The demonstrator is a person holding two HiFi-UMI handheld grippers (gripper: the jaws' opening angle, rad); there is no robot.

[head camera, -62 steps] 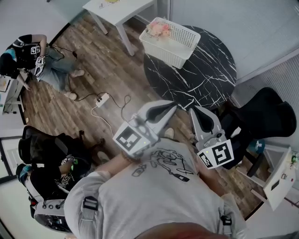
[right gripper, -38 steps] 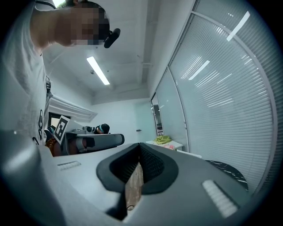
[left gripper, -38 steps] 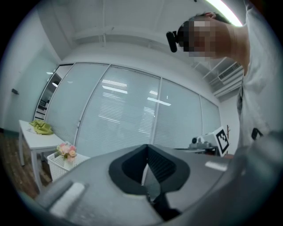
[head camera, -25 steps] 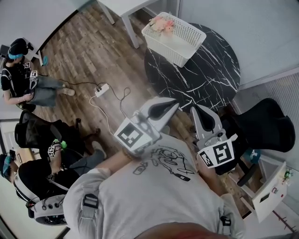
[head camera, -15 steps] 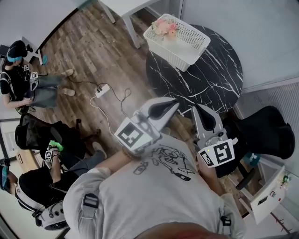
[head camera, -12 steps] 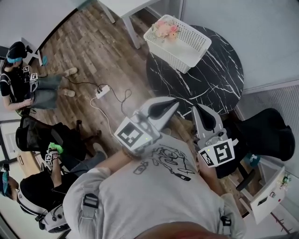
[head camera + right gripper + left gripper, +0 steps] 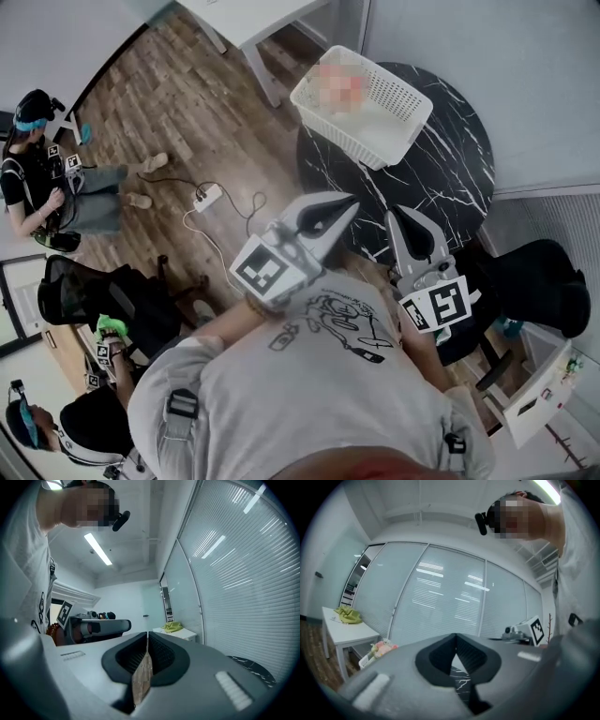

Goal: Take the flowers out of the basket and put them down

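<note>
Approach step here: flowers (image 7: 383,648) are sitting in the basket (image 7: 405,101) on the surface (image 7: 452,178). I'm holding left gripper (image 7: 345,202) and right gripper (image 7: 403,217) short of it, fingers pressed together, empty. Next I'm needing more reach, plus spreading.

The room is bright and evenly lit. A long ceiling lamp (image 7: 98,549) glows white, and lamp shine streaks the glass wall (image 7: 440,602). Both gripper views bend round and go black at the corners. Up close, the left gripper (image 7: 456,641) looks soft and fuzzy
</note>
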